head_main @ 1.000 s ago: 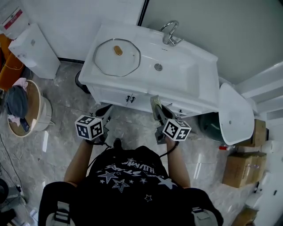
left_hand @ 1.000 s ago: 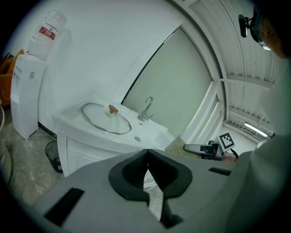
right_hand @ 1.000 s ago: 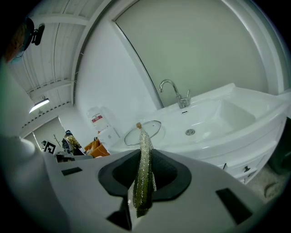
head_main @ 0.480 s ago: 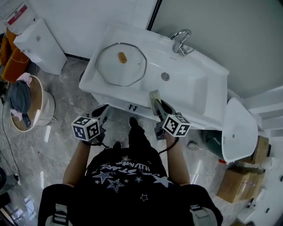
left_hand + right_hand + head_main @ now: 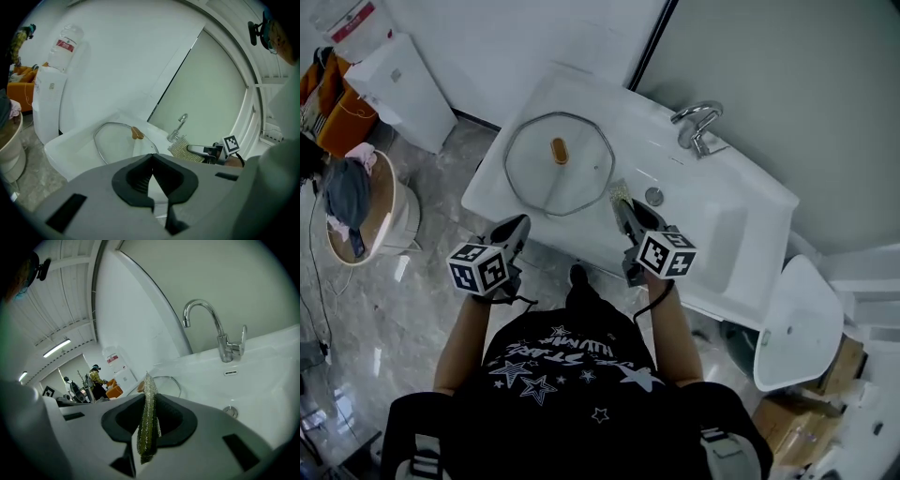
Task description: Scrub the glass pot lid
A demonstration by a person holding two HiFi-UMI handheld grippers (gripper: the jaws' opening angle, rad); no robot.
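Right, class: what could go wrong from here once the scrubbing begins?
1. The glass lid lies loose on the smooth vanity top, near its front edge, and the left gripper is off it. Scrubbing might push it off.
2. The right gripper holds the thin scouring pad with much of it sticking out, so it could fold or slip under pressure.

No print or label here is sharp enough to read.

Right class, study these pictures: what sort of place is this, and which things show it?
Probably a washroom, perhaps a mock-up: a white vanity sink with a chrome tap, a marble-look floor, and a second white basin beside the vanity. A glass pot lid lies on the sink's flat end.
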